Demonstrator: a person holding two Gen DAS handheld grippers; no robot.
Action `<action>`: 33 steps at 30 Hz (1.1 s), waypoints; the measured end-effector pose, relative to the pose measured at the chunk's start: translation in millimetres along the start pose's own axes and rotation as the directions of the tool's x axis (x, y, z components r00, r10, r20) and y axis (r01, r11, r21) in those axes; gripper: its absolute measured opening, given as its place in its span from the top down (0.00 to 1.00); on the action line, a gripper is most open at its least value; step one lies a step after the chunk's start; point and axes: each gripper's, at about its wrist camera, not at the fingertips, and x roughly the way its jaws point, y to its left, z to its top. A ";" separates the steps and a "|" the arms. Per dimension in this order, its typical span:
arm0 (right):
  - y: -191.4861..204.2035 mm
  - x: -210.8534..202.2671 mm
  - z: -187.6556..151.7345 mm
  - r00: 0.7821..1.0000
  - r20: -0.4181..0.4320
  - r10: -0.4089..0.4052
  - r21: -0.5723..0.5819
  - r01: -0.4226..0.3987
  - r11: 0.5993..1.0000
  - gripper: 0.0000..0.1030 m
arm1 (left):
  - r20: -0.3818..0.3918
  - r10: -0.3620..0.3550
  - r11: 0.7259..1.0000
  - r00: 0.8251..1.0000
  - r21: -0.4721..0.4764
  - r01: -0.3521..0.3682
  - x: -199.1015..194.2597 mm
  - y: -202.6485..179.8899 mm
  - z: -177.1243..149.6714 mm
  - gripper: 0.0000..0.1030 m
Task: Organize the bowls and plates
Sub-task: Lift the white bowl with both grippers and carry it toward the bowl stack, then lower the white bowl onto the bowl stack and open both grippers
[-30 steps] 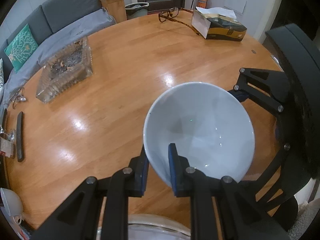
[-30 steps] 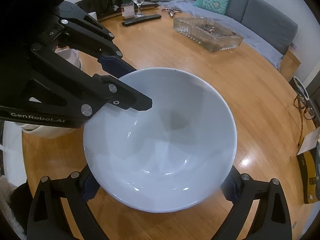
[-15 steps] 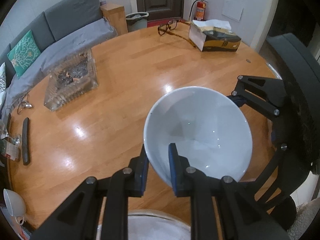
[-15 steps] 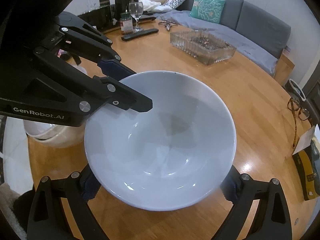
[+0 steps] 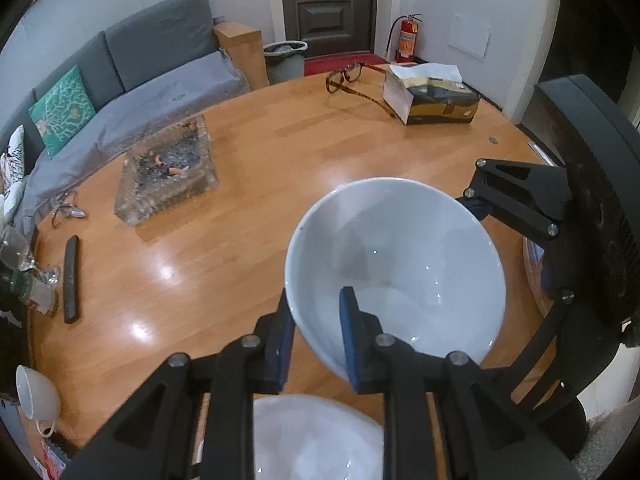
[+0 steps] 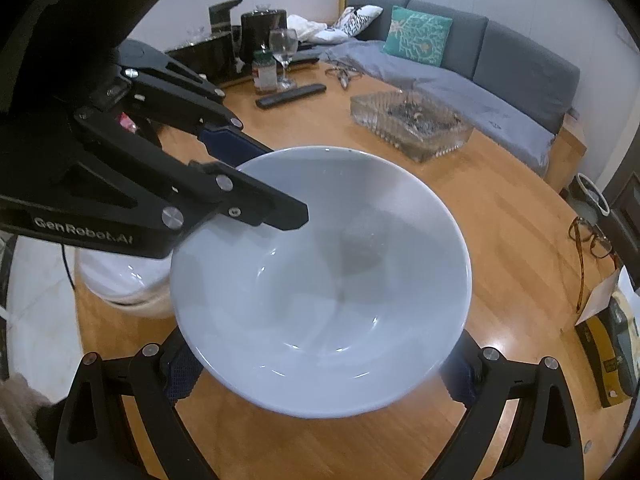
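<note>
White bowl [image 5: 400, 264] is off the round wooden table [image 5: 248, 160], tilted, carried by both grippers. Left gripper [image 5: 316, 340] pinches the near rim, one blue pad inside the bowl, one outside; its jaws are opening slightly, rim still between the pads. Right gripper [image 6: 320, 372] spans the full width of the bowl [image 6: 320, 280], pads pressed to opposite outer walls, so it's clamped on it. A second white bowl [image 5: 312, 440] sits below the left gripper at the table's edge (partly hidden by the fingers). Farther out on the table: glass ashtray [image 5: 168, 176], tissue box [image 5: 432, 100], glasses [image 5: 344, 78], dark remote [image 5: 71, 280]. White cup [image 5: 38, 400] lies tipped at far left.
</note>
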 end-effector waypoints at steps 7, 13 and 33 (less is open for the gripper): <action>16.1 -13.0 10.3 1.000 0.029 -0.002 -0.024 0.003 1.000 0.09 | 0.028 0.025 1.000 0.999 -0.010 -0.025 -26.1 2.6 -8.3 0.82; 30.7 -21.6 18.4 0.999 0.046 0.004 -0.031 -0.003 1.000 0.09 | 0.052 0.051 0.999 0.997 -0.016 -0.050 -48.0 5.0 -16.6 0.82; 85.5 -24.2 29.0 0.997 0.061 0.039 -0.086 -0.034 0.996 0.09 | 0.054 0.110 0.993 0.992 -0.047 -0.108 -88.9 13.4 -60.5 0.82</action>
